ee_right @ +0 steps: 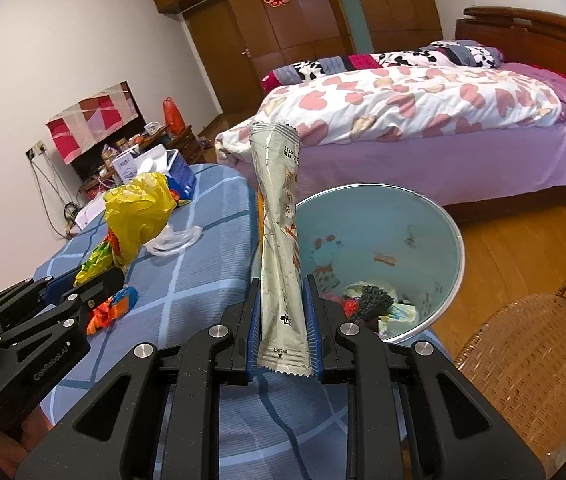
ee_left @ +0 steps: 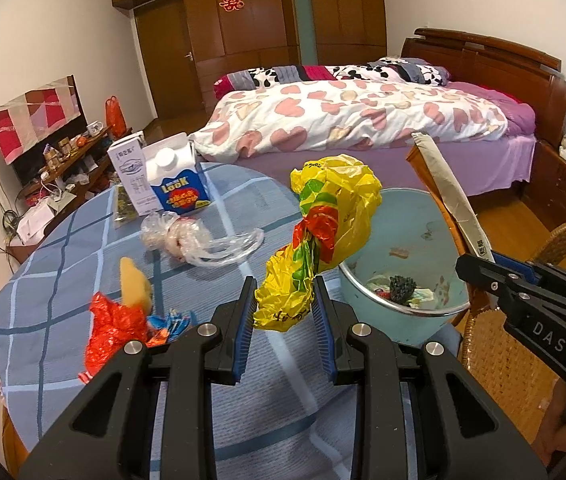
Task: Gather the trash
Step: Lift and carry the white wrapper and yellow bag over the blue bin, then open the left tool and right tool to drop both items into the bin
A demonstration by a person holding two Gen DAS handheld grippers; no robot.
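While both grippers tilt downward over the near edge of the table [ee_left: 83, 240], each has its jaws clamped on a piece of trash. The left gripper [ee_left: 285, 280] pinches the lower end of a crumpled yellow plastic bag [ee_left: 331, 216] with red and green print, which rises from between the blue pads and leans toward the bin. The right gripper [ee_right: 282, 282] squeezes a long pale snack wrapper [ee_right: 281, 220] near its bottom seam, and the wrapper stands almost upright, its serrated top end against the bedding beyond. In the left wrist view the right gripper [ee_left: 479, 270] reaches in from the right edge with the wrapper slanting across the bin's rim; in the right wrist view the left gripper [ee_right: 79, 292] sits at the lower left over the blue checked cloth. The pale blue trash bin [ee_right: 443, 216] stands beside the table (between it and a wicker chair [ee_right: 523, 340]), its mouth tipped toward the cameras. At its bottom lie crumpled white paper, a dark knobbly lump and bits of red; a few small scraps stick to the inner wall. On the table remain a red foil wrapper [ee_left: 113, 324], a clear plastic bag [ee_left: 199, 240], and two cartons [ee_left: 155, 176] at the far side.
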